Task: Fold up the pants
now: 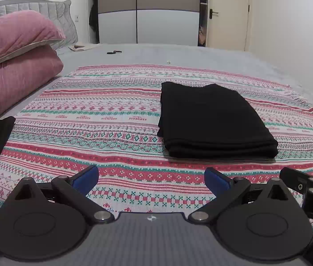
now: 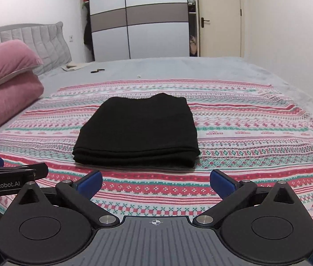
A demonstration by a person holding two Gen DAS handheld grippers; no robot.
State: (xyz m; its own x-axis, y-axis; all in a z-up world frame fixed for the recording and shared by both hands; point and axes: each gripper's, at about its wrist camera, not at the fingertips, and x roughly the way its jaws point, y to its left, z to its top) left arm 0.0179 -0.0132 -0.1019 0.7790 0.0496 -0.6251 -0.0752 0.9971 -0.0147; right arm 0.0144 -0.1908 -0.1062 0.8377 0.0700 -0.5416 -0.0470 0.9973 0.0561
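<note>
Left gripper (image 1: pixel 151 178) and right gripper (image 2: pixel 156 180) both wide apart, empty, short of folded black pants (image 2: pixel 137 130).

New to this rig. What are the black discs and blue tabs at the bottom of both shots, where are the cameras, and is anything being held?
There is no robot arm: a person holds a two-finger tool in each hand, with a fisheye camera on each looking forward along its fingers. The discs and blue-padded fingers are the tool itself. One picture is from the left tool, the other from the right tool; each also glimpses the other at its edge. Both stand open and hold nothing. Ahead, a folded black pair of pants lies on a red, green and white patterned blanket spread over a grey bed, with pink pillows to the left.
</note>
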